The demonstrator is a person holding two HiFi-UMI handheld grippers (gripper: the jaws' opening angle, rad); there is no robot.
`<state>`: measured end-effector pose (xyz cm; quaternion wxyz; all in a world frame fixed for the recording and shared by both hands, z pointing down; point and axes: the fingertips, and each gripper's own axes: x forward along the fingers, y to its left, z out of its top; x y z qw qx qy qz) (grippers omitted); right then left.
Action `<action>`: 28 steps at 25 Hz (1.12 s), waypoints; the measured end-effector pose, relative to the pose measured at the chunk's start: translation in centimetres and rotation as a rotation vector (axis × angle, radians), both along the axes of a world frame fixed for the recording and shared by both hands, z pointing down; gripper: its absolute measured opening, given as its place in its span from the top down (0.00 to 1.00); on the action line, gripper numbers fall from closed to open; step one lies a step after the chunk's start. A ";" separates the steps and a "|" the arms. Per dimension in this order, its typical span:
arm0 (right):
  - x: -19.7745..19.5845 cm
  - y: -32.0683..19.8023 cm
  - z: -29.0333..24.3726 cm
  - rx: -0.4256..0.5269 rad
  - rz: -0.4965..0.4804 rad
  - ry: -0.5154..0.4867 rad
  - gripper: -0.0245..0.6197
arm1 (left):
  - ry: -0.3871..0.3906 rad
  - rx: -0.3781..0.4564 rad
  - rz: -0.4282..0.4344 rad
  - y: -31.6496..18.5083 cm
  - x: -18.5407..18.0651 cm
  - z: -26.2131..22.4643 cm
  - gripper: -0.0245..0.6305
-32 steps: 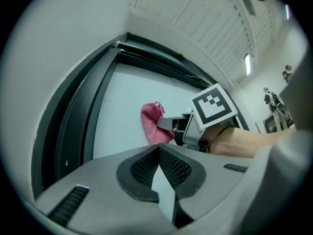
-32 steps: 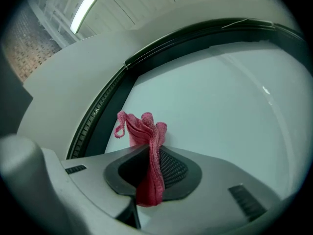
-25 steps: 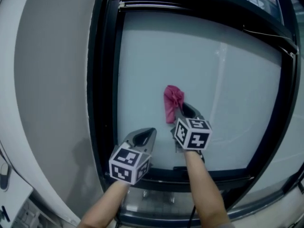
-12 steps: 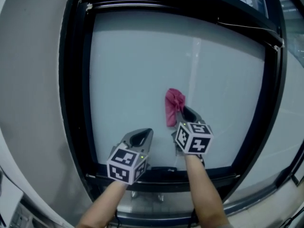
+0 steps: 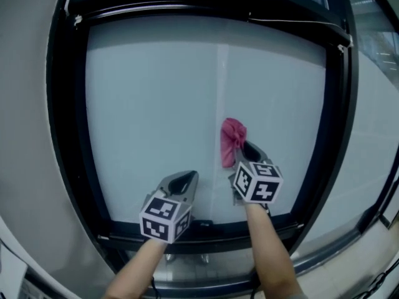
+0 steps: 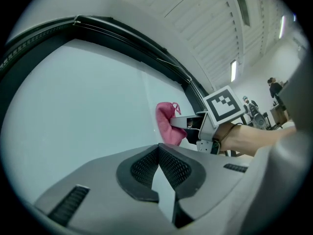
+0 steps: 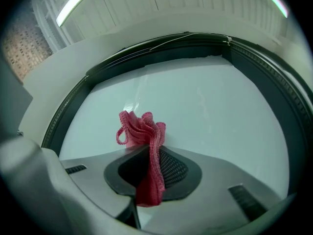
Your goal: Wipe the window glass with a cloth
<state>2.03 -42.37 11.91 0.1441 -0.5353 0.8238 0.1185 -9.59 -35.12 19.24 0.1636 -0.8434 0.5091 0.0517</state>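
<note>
A pink cloth (image 5: 231, 141) is bunched up and pressed against the frosted window glass (image 5: 162, 98), right of the pane's middle. My right gripper (image 5: 240, 151) is shut on the cloth; in the right gripper view the pink cloth (image 7: 147, 151) runs down between the jaws with its folds sticking out above them. My left gripper (image 5: 186, 178) hovers lower left of the cloth, near the pane's bottom edge, shut with nothing in it. From the left gripper view the cloth (image 6: 167, 123) and the right gripper (image 6: 182, 123) lie ahead, to the right.
A black window frame (image 5: 70, 123) surrounds the pane, with a sill (image 5: 206, 232) at the bottom below both grippers. A grey wall (image 5: 22, 104) lies left of the frame. More glazing (image 5: 368, 117) continues to the right.
The head view has swung left, so the window frame sits further left in the picture. Both grippers and the cloth keep almost the same place; the cloth has crept slightly down and right.
</note>
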 end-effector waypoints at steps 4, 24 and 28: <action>3.5 -0.6 0.1 -0.004 0.043 -0.011 0.87 | -0.001 -0.004 0.041 -0.8 2.9 0.0 0.96; 19.1 -3.0 1.6 -0.033 0.225 -0.098 0.87 | -0.051 -0.001 0.199 -4.3 15.0 -0.4 0.96; 22.3 -3.0 1.6 -0.033 0.289 -0.126 0.87 | -0.062 -0.001 0.220 -4.8 16.5 -0.1 0.96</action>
